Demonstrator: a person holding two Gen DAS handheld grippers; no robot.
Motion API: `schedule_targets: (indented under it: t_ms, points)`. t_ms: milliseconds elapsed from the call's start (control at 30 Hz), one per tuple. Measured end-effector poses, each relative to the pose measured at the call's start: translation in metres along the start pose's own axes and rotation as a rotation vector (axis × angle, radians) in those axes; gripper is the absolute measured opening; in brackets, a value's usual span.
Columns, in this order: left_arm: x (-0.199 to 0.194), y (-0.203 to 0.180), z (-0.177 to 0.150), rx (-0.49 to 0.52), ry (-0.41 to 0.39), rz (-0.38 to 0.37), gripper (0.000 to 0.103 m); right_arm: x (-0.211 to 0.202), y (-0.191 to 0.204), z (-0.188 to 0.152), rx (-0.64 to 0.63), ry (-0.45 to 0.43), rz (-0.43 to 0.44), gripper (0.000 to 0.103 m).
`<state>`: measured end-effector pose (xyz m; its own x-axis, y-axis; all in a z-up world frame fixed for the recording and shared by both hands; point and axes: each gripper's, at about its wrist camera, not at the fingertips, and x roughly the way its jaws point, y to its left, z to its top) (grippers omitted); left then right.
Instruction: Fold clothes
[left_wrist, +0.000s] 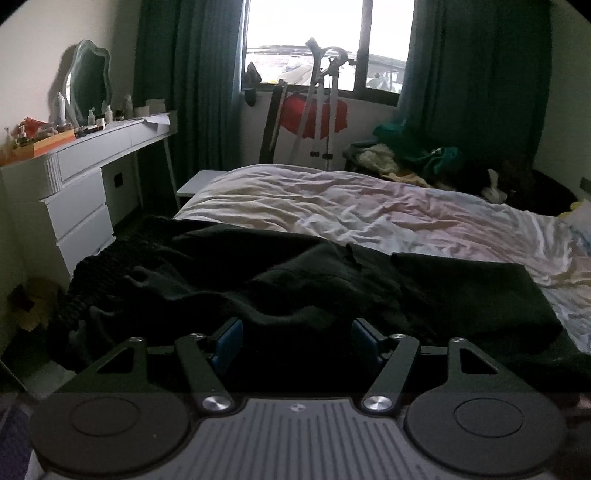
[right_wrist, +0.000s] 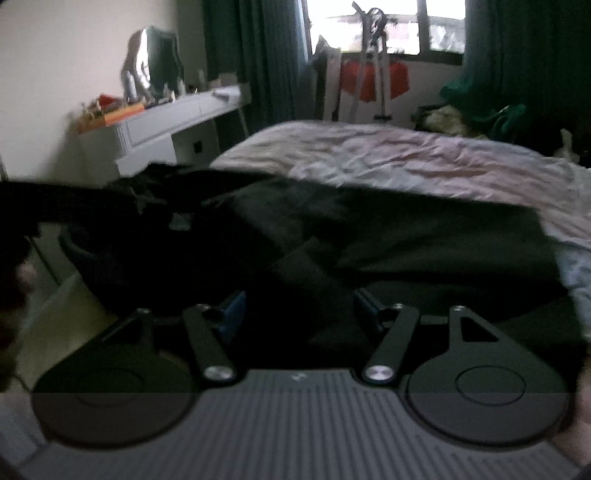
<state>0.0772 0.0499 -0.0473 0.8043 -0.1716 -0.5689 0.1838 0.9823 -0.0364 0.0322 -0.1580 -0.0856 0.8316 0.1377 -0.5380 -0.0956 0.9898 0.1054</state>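
A dark, rumpled garment (left_wrist: 295, 273) lies spread across the near end of the bed (left_wrist: 369, 199), with its knitted edge hanging over the left side. My left gripper (left_wrist: 296, 330) sits low over the near part of it. Its blue pads (left_wrist: 229, 334) stand wide apart with a hump of the cloth rising between them, not pinched. In the blurred right wrist view the same garment (right_wrist: 424, 229) lies flatter on the bed (right_wrist: 406, 155). My right gripper (right_wrist: 298, 306) hovers just over its near edge, jaws apart, nothing pressed between them.
A white dresser (left_wrist: 81, 173) with bottles, an orange tray and a mirror (left_wrist: 90, 79) stands left of the bed. By the window are a tripod stand (left_wrist: 321, 99) and a red cloth (left_wrist: 314, 114). A heap of clothes (left_wrist: 424, 155) lies at the far right under dark curtains.
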Motion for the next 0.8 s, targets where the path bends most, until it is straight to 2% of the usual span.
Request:
schedule_targets:
  t_ms: [133, 300, 533, 567, 633, 800]
  points:
    - [-0.019, -0.008, -0.008, 0.016, -0.011, -0.012, 0.070, -0.040, -0.027, -0.007, 0.052, -0.045, -0.093, 0.066]
    - [-0.042, -0.010, -0.020, 0.010, -0.019, -0.024, 0.073, -0.068, -0.048, -0.019, 0.114, -0.082, -0.205, 0.066]
    - [-0.058, -0.004, -0.030, -0.012, -0.018, -0.015, 0.074, -0.079, -0.065, -0.021, 0.173, -0.128, -0.236, 0.067]
    - [-0.059, -0.004, -0.031, -0.017, -0.019, -0.014, 0.075, -0.079, -0.065, -0.021, 0.172, -0.132, -0.236, 0.070]
    - [-0.060, -0.003, -0.031, -0.026, -0.021, -0.014, 0.077, -0.080, -0.065, -0.022, 0.170, -0.140, -0.236, 0.088]
    - [-0.052, 0.002, -0.033, -0.062, -0.004, -0.036, 0.089, -0.082, -0.061, -0.022, 0.153, -0.161, -0.233, 0.103]
